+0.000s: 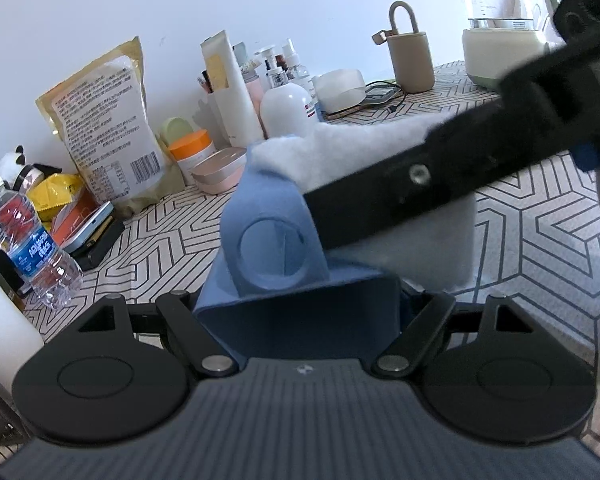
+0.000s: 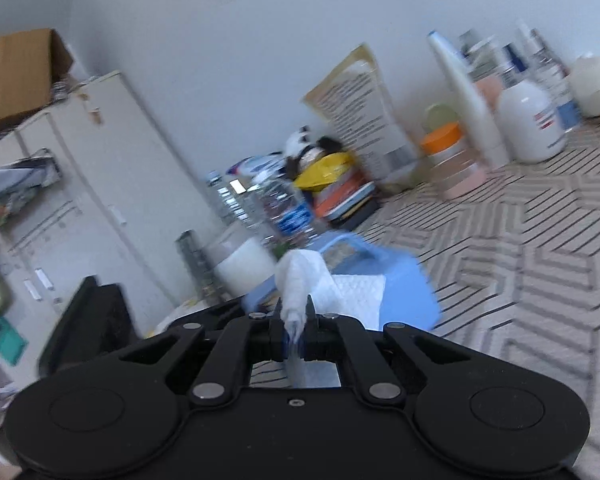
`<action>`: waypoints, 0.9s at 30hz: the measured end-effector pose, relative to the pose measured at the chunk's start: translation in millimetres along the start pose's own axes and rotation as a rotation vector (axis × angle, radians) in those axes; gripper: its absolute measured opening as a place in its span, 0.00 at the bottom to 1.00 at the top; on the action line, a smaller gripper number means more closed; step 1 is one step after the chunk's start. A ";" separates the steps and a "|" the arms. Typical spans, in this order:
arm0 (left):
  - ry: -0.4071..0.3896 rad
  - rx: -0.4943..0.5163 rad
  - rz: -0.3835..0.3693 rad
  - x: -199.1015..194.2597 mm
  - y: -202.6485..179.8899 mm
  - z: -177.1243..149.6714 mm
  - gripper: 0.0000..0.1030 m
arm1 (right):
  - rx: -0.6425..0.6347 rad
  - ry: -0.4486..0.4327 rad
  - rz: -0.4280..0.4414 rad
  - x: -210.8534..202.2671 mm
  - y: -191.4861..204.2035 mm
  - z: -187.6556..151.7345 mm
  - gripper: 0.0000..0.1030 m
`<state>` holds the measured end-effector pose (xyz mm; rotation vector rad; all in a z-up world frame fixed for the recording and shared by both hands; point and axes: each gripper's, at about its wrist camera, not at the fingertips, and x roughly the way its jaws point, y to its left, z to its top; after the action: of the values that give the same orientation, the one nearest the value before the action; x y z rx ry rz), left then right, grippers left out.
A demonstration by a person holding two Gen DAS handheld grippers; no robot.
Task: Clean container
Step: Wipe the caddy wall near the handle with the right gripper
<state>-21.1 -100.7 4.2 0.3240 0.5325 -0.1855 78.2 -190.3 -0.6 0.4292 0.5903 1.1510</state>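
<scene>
The left tongs [image 1: 300, 312] clamp the near wall of a light blue plastic container [image 1: 272, 240], holding it just above the patterned table [image 1: 540, 232]. The right tongs [image 2: 296, 320] are pinched narrow on a white paper towel [image 2: 320, 284], which drapes into the container; seen from the left wrist, one black finger [image 1: 400, 196] presses across the towel. Behind stand a water bottle [image 1: 32, 240], a yellow printed pouch [image 1: 108, 120], an orange-lidded jar [image 1: 192, 152], a white pump bottle [image 1: 288, 108] and a glass kettle [image 1: 500, 20].
</scene>
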 end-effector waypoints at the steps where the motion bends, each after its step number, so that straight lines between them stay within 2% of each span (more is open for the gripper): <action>1: 0.000 0.000 0.000 0.9 2.2 -0.1 0.77 | -0.010 0.002 0.001 1.0 2.2 -0.7 0.03; 13: -0.005 0.024 0.003 13.5 29.4 -2.0 0.77 | 0.025 -0.013 -0.017 -3.5 -4.1 -0.4 0.02; 22: -0.006 0.029 0.007 12.1 26.8 -2.4 0.77 | 0.034 -0.036 -0.052 -7.3 -6.9 0.1 0.02; 27: -0.006 0.030 0.008 16.5 35.7 -3.1 0.77 | 0.038 -0.009 0.017 -5.9 -3.0 -4.3 0.02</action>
<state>0.5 -67.8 2.1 0.3543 0.5232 -0.1862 75.9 -196.8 -4.5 0.4721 0.6025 1.1548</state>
